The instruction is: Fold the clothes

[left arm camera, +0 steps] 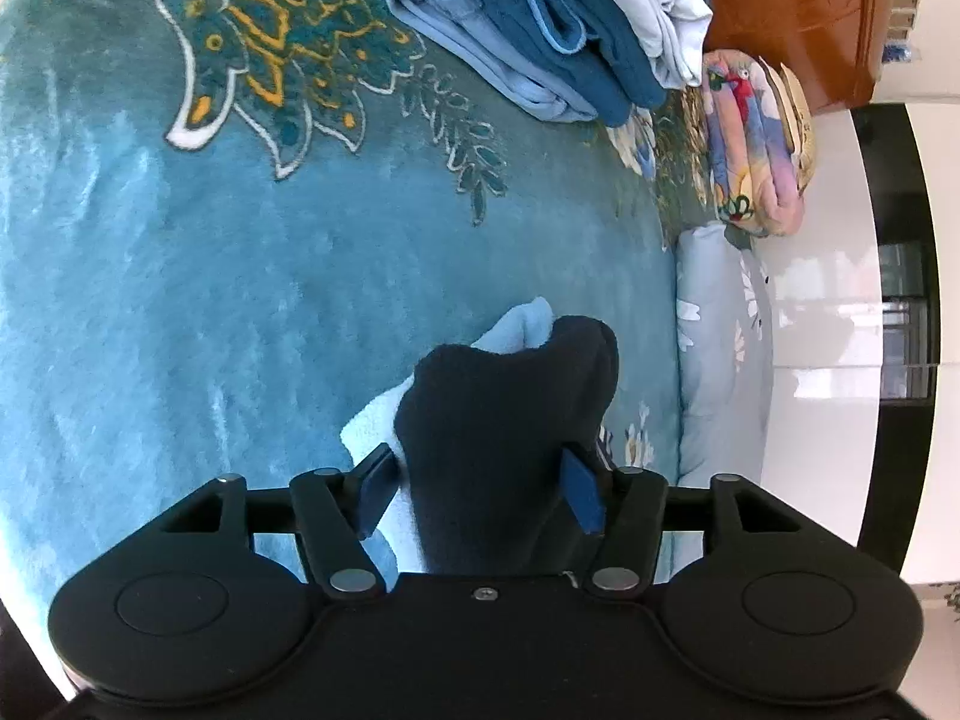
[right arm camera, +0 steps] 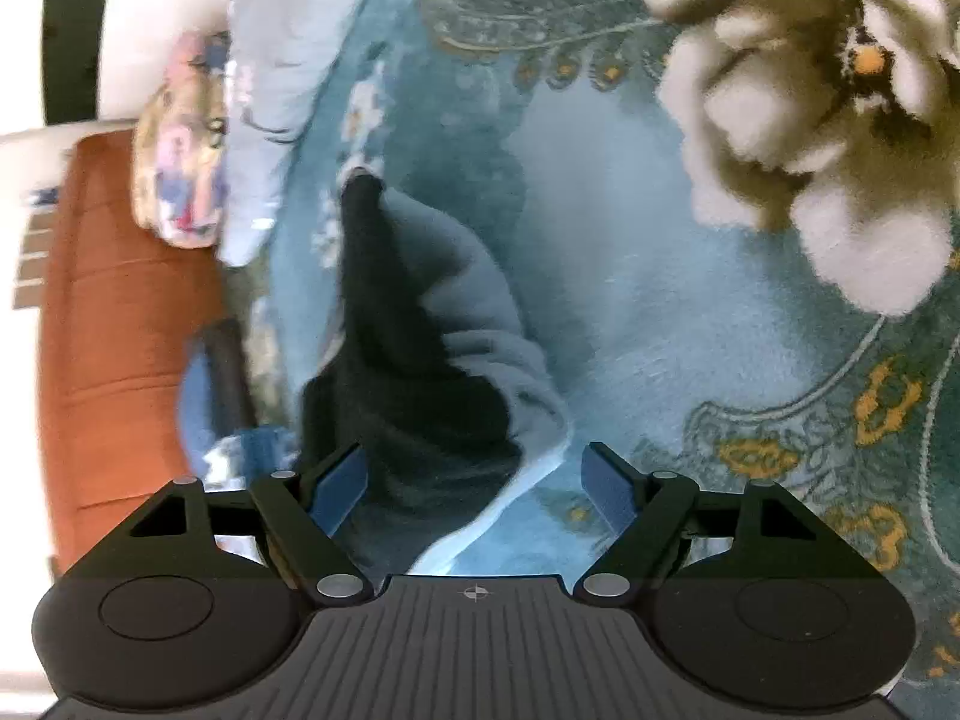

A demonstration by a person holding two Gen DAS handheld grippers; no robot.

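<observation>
- Stack of folded clothes [left arm camera: 540, 30] already sits at the blanket [left arm camera: 180, 300] far edge.
- Dark garment [left arm camera: 510, 432] lies bunched on the blanket, between the left gripper [left arm camera: 480, 495] pads, jaws apart, not pinching.
- Right gripper [right arm camera: 477, 489] spread wide, nothing clamped; this piece looks unfinished.

The blanket [left arm camera: 180, 276] is teal plush, patterned with gold and white paisley outlines and, in the right wrist view, a large cream flower [right arm camera: 810, 138]. The garment [left arm camera: 510, 414] is navy outside with a pale blue lining [left arm camera: 522, 324]. The folded stack [left arm camera: 540, 30] mixes light blue, deep teal and white. The folded quilt [left arm camera: 756, 144] is pink with multicoloured print. The headboard [left arm camera: 792, 12] is orange-brown. The fingers [left arm camera: 582, 495] carry blue pads on black arms.
</observation>
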